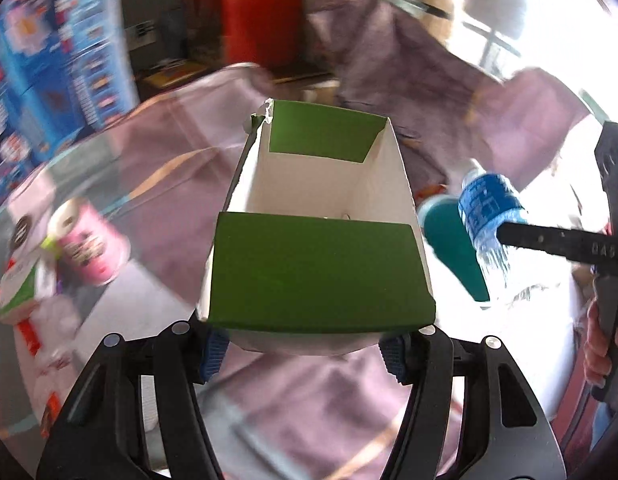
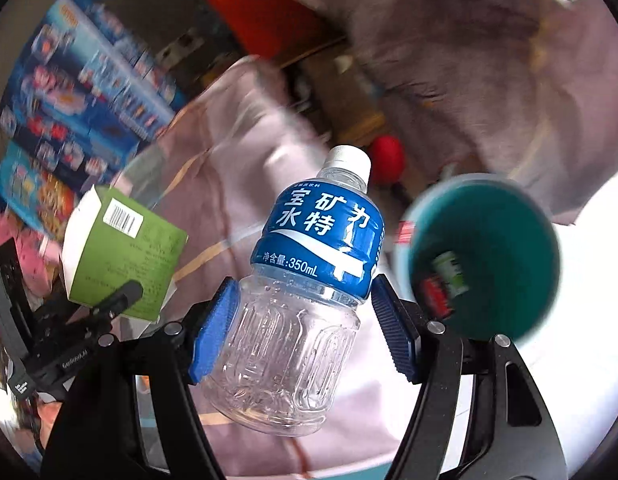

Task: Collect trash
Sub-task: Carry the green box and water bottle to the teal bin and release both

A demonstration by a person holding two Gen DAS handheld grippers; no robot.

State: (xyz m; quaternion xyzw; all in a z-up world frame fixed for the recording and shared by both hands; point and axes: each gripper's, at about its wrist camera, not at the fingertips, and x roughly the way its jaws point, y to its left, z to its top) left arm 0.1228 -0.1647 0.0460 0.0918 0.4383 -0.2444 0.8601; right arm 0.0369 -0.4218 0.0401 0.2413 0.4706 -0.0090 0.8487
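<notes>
My left gripper [image 1: 305, 354] is shut on an open green and white carton [image 1: 321, 248], held up with its open top toward the camera; the carton also shows in the right wrist view [image 2: 125, 252]. My right gripper [image 2: 305, 328] is shut on a clear empty plastic bottle [image 2: 309, 292] with a blue label and white cap; the bottle also shows in the left wrist view [image 1: 489, 212]. A teal bin [image 2: 485, 256] stands just right of the bottle, with some trash inside; in the left wrist view it [image 1: 453, 244] lies right of the carton.
A pink snack can [image 1: 89, 240] and a small green and white box [image 1: 21, 292] lie at the left on the pinkish cloth [image 1: 169, 208]. Blue printed boxes [image 2: 81, 100] stack at the far left. A red ball [image 2: 387, 158] lies beyond the bottle.
</notes>
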